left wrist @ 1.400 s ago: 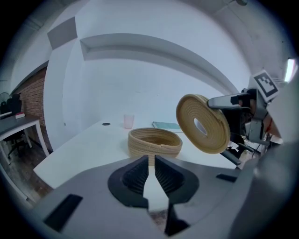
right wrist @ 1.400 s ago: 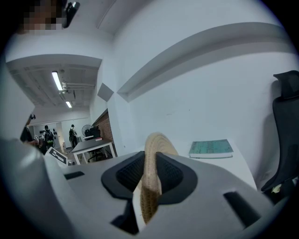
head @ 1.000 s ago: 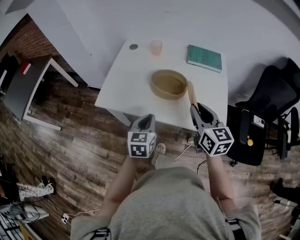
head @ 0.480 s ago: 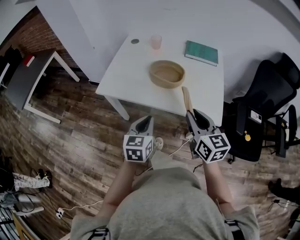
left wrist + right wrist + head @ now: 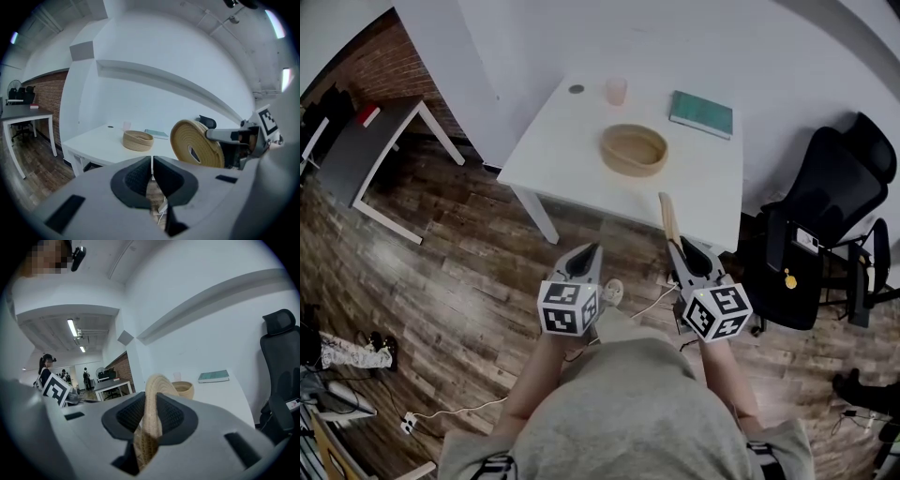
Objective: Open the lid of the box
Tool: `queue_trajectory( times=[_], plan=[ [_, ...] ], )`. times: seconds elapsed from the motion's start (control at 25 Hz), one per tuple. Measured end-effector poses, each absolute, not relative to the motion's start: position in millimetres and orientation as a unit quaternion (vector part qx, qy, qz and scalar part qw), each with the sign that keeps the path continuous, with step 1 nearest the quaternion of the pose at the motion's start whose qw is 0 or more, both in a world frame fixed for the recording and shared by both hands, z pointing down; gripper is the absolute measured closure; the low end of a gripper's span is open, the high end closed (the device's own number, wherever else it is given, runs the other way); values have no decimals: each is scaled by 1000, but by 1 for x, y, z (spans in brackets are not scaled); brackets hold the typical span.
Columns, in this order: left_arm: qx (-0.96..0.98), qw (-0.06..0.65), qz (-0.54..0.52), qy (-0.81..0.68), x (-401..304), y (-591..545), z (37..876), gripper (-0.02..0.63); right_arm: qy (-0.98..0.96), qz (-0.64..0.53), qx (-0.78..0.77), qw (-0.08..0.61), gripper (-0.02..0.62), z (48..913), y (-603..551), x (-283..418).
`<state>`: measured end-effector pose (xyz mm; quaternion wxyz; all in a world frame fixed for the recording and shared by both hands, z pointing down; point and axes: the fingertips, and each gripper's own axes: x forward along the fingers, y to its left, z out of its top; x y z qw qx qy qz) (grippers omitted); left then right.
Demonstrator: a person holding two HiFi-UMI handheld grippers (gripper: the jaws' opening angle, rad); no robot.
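The round woven box [image 5: 634,150] stands with its top uncovered on the white table [image 5: 563,142]; it also shows in the left gripper view, box [image 5: 138,140]. Its flat woven lid [image 5: 668,217] is held on edge in my right gripper [image 5: 681,246], well short of the table's near edge and above the wooden floor. In the right gripper view the pads press on both faces of the lid [image 5: 154,389]. My left gripper [image 5: 590,249] hangs level with it, a little to the left, shut with nothing between its jaws [image 5: 152,169]. From there the lid [image 5: 196,143] shows face-on.
On the table stand a pink cup [image 5: 616,91], a green book [image 5: 701,113] and a small dark disc [image 5: 576,90]. A black office chair [image 5: 827,220] is to the right, a dark desk [image 5: 358,157] to the left. Cables lie on the floor.
Both grippers have drawn back from the table, the right one carrying the lid away from the box. The table now sits farther off in the head view.
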<state>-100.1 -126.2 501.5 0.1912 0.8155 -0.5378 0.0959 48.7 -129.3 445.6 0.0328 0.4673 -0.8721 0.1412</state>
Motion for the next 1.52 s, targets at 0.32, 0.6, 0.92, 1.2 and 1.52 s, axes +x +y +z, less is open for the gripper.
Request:
queue_trajectory(
  times=[0.32,0.6,0.92,1.2,1.52],
  plan=[
    [818,187,90,-537,-96,-113,493,589,-876,141,460,36,514,448,-113,49],
    [821,185,92,-532,-89,-114,491,590,-877,141,457,33,514,447,-112,50],
    [821,187,92,-531,-88,-115,490,590,-880,134,455,42,515,449,-114,50],
    [825,187,93,-525,-84,-115,489,591,-879,131,456,45,515,448,-114,52],
    [829,190,91,-518,-79,-114,487,591,-878,128,460,43,515,448,-115,57]
  ],
)
